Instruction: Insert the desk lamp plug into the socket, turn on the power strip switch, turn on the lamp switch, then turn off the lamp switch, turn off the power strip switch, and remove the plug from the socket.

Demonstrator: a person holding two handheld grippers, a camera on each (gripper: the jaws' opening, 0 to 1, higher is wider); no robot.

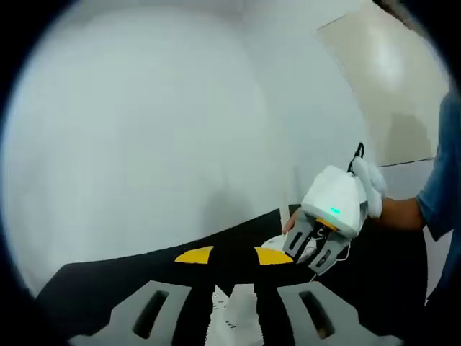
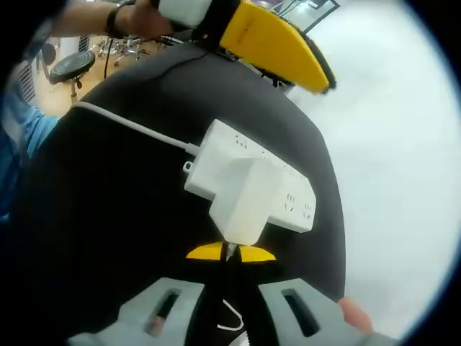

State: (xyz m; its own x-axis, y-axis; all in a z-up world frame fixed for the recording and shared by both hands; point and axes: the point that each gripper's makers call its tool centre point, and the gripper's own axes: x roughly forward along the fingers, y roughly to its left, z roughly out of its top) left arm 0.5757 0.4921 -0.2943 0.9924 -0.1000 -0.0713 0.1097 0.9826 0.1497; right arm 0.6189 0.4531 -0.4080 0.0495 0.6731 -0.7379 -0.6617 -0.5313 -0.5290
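Note:
A white power strip (image 2: 288, 194) lies on the black table (image 2: 130, 216), its white cord (image 2: 130, 126) running off to the left. A chunky white plug (image 2: 241, 198) stands on top of the strip; I cannot tell how deep it sits in the socket. My right gripper (image 2: 230, 252) is shut on the plug's near end with its yellow tips. In the left gripper view the right gripper (image 1: 315, 249) hangs over the strip (image 1: 275, 242), held by a gloved hand. My left gripper (image 1: 234, 255) hovers over the table, jaws a little apart with nothing between the tips.
A white wall (image 1: 158, 130) rises behind the table's far edge. The left gripper's yellow jaw (image 2: 274, 40) juts in at the top of the right gripper view. A person's blue sleeve (image 1: 443, 187) is at the right. Stools (image 2: 72, 65) stand on the floor beyond.

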